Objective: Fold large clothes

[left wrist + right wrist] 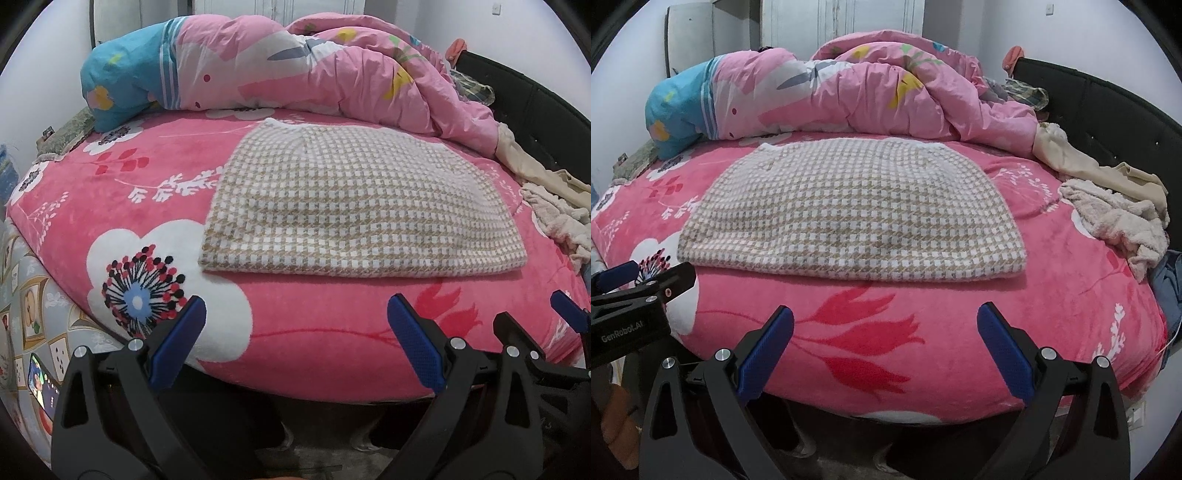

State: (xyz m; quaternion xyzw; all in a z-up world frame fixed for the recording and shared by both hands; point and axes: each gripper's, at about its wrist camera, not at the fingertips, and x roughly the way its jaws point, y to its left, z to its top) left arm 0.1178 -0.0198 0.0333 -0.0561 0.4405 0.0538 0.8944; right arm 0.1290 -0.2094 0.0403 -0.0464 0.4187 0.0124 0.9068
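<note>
The folded checked garment (354, 206) lies flat at 12 o'clock on the pink floral bedspread (332, 343), while the left gripper (295, 339) and right gripper (885, 341) hover apart from it, fingers spread, empty.

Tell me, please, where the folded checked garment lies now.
The folded checked garment lies flat in the middle of the pink floral bed cover, in front of the bunched pink quilt and left of the fluffy cream cloth.

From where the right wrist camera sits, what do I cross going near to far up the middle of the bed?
Right gripper jaws wide open → pink floral blanket → folded checked garment → bunched pink duvet → white wall behind.
</note>
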